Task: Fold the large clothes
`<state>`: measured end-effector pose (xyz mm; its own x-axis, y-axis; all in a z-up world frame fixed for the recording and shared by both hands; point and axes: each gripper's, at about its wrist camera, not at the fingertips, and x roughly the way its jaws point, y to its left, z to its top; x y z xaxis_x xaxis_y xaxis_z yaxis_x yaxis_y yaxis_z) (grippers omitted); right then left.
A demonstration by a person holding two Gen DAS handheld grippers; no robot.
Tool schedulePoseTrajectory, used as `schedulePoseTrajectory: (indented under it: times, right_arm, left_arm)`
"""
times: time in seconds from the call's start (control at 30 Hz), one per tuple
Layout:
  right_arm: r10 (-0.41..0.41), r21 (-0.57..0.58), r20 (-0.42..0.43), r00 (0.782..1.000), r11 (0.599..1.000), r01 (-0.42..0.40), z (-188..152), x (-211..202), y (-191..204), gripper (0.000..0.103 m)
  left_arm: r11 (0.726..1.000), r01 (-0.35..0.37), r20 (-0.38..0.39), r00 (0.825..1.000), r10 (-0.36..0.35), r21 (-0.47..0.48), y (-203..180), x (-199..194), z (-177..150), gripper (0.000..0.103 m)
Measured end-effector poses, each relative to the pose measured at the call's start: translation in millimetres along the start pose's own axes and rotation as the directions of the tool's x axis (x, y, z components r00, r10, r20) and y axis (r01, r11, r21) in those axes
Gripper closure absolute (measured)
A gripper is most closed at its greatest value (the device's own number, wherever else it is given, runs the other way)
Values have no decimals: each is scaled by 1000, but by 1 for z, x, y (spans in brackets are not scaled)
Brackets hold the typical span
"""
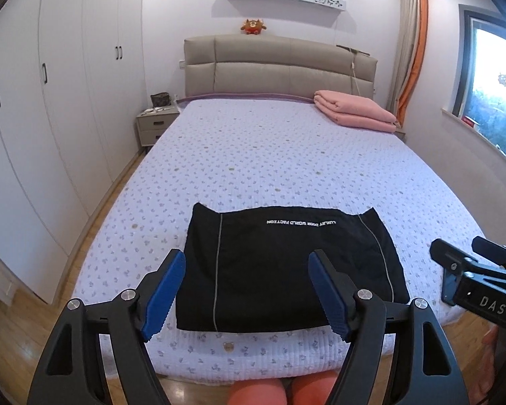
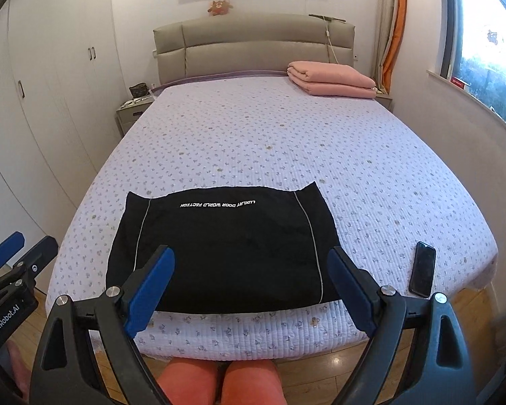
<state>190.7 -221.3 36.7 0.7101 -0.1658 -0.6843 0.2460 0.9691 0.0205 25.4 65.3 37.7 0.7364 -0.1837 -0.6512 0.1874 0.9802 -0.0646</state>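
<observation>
White print on the black garment (image 1: 286, 263), upside down along its 12 o'clock edge, reads "LUXURY DOOR WORLD FACTION", the first word unclear. The right claw (image 1: 455, 253) body shows "DAS". The left claw (image 2: 23, 253) body reads "GenRobot.AI".

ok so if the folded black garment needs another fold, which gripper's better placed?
Marginal, but right. Both the left gripper and right gripper are open and empty above the black garment's near edge. The right sits more centred; the left hangs over its left side. A phone lies right of it.
</observation>
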Motion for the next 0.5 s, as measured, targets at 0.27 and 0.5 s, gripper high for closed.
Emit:
schedulePoseTrajectory:
  times: [0.27, 0.5]
  right_arm:
    - [-3, -7, -33, 999, 1000, 3, -6, 8, 1, 10]
    - [2, 3, -55, 999, 1000, -2, -9, 15, -4, 10]
  left_arm:
    - [1000, 9, -47, 999, -8, 23, -10, 14, -10, 26]
    - [999, 12, -68, 998, -10, 34, -16, 21, -16, 26]
